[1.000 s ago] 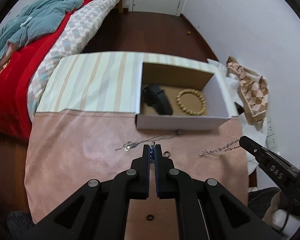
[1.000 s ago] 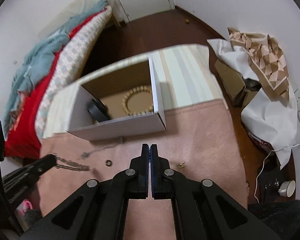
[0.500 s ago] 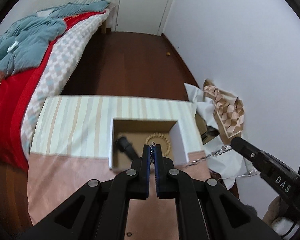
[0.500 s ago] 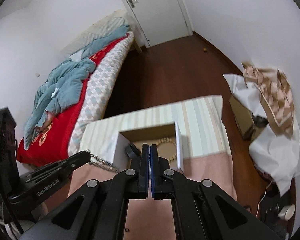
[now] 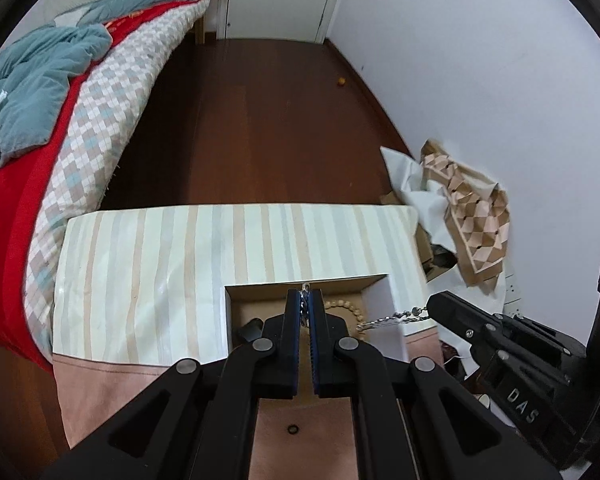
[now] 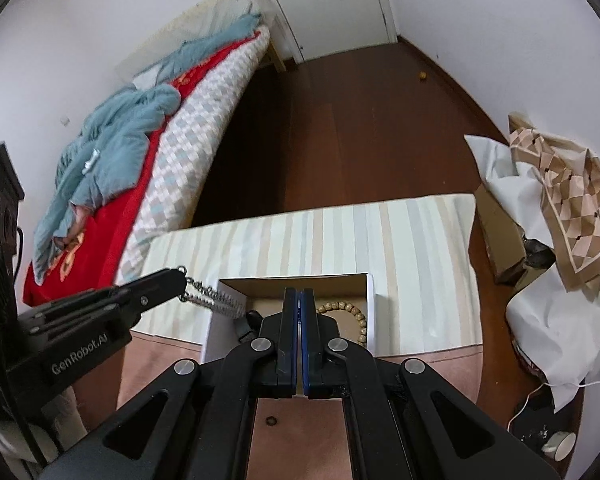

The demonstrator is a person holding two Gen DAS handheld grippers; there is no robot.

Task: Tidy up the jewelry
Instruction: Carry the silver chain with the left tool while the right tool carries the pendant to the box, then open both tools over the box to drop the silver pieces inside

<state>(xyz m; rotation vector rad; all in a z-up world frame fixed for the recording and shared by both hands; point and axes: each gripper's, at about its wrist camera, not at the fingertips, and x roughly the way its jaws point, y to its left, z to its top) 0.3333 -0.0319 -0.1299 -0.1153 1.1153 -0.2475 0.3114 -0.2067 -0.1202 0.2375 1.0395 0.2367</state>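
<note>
A: Left wrist view first: the left gripper (image 5: pixel 308 304) has its black jaws pinched tight on one end of a thin silver chain necklace (image 5: pixel 384 319), a small clasp poking out above the tips.

B: And the other end?

A: Clamped in the right gripper (image 5: pixel 430 310), off to the right of the left one's tips. The chain stretches between the two tools, hanging in the air.

B: What's underneath?

A: An open white cardboard box (image 5: pixel 380 300) with a brown inside, directly below and just ahead of the left tips. A round wooden bead bracelet (image 5: pixel 346 306) lies in it to the right of the fingers, a black object (image 5: pixel 250 330) to their left.

B: Right wrist view?

A: Same story mirrored. The right gripper's own tips are pressed together over the box, and the chain runs leftward to the other tool. Behind the fingers, a small dark ring (image 6: pixel 271 421) sits on the pink cloth (image 6: pixel 428 364).
</note>
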